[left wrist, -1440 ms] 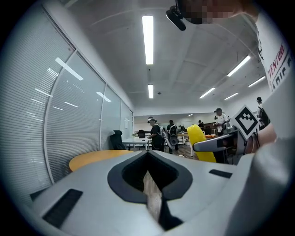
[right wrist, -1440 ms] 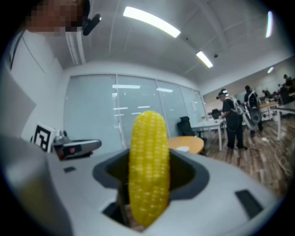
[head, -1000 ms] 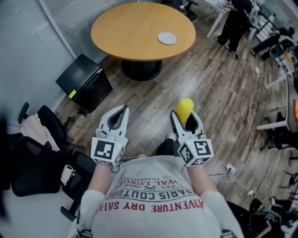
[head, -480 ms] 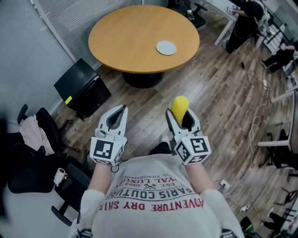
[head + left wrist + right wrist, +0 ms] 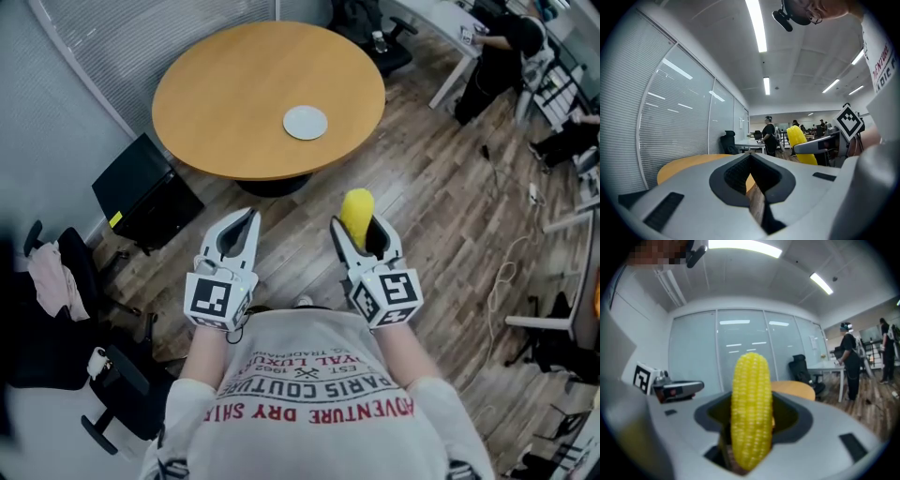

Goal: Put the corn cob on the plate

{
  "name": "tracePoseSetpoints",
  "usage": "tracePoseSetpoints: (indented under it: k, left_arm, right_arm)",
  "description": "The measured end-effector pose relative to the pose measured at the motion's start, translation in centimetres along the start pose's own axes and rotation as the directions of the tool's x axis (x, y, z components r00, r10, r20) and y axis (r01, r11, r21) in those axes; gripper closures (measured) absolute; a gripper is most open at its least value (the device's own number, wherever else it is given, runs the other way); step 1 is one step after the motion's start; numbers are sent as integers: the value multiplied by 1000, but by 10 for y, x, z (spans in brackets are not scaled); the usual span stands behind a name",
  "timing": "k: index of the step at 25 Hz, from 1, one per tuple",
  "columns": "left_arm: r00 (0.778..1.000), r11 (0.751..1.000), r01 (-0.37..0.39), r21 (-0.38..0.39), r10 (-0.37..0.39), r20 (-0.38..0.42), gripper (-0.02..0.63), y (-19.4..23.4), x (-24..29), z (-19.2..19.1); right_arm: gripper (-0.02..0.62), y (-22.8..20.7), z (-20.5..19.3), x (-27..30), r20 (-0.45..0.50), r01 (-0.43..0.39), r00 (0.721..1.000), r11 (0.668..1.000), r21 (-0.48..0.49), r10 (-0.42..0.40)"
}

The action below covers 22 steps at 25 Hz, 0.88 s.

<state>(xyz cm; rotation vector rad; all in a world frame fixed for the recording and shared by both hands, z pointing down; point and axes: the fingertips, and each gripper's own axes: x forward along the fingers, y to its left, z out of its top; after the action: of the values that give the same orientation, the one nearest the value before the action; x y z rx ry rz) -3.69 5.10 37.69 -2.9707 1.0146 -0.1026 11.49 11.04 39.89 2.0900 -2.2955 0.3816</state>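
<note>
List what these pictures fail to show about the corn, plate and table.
- Corn: its lower end, in the right gripper view, is sunk between the jaws of the right gripper.
- Plate: too small in the head view to tell its rim or whether anything lies on it; neither gripper view shows it.
- Table: its base, in the head view, is mostly hidden under the top.
</note>
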Motion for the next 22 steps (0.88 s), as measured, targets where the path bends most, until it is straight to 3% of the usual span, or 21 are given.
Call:
tracePoseSetpoints:
  k: [5,10,22]
  left_arm:
    - [999,999,31,17,-31,-15,573,-14,45,2]
    - [999,1000,18,9,-18,-38,573,4,78,-1]
    - [998,998,59,-10,-59,-16,573,95,182,-1]
  right_arm:
    - [328,-39,8,16,-9,-4,1000,1000,1,4]
    - [328,-57,11,45,-24,-3,1000,1000,-9,3]
    - [328,-92,26,170,-45,52,998,998,-26,-53]
